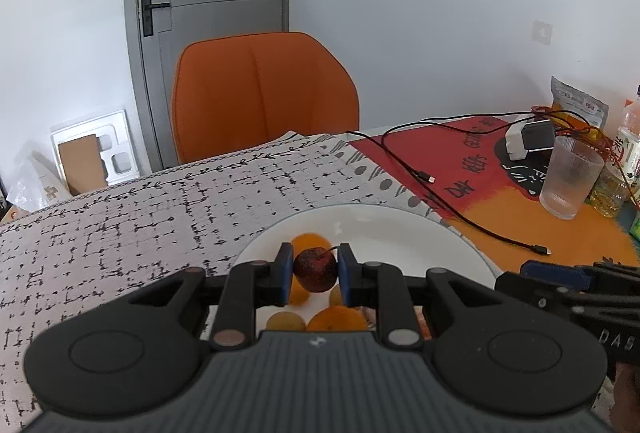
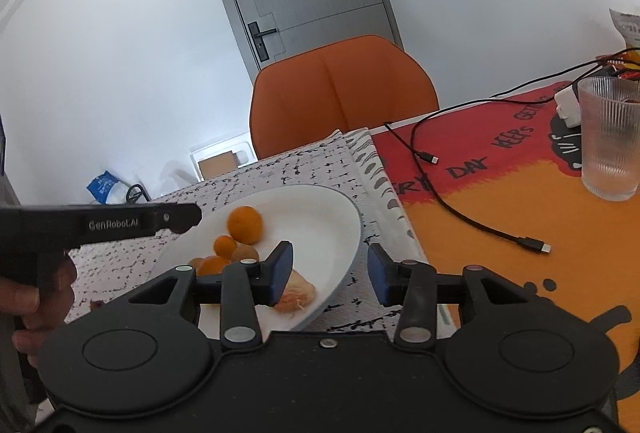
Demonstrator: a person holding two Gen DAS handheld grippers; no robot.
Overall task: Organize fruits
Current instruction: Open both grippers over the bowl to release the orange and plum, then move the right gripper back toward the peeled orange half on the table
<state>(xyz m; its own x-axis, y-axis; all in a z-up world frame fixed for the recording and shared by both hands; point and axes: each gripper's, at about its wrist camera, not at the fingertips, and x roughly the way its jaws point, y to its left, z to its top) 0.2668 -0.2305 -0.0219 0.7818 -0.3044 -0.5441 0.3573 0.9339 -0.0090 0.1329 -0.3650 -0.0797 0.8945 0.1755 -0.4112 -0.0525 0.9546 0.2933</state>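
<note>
The left gripper (image 1: 315,273) was clamped on a dark red round fruit (image 1: 315,269) just above the round white plate (image 1: 420,233) where several small orange fruits (image 2: 245,219) already lay, while the right gripper (image 2: 330,273) hung apart and empty, so the sorting looked well advanced.

Right gripper (image 2: 330,273) open over plate (image 2: 344,217) rim
Oranges (image 2: 245,224) and a peeled piece (image 2: 298,295) lie on the plate; a glass (image 2: 610,141) stands well right

Readable text: gripper branding, placemat lettering.
"GenRobot.AI" in pale letters on the black body of the left gripper (image 2: 120,223), seen left of the right tool. Red-orange placemat (image 2: 500,193), ahead-right: "DAY", "KEEPS" in black; further words cut off. Right gripper (image 1: 580,293) side shows partial "DAS".
</note>
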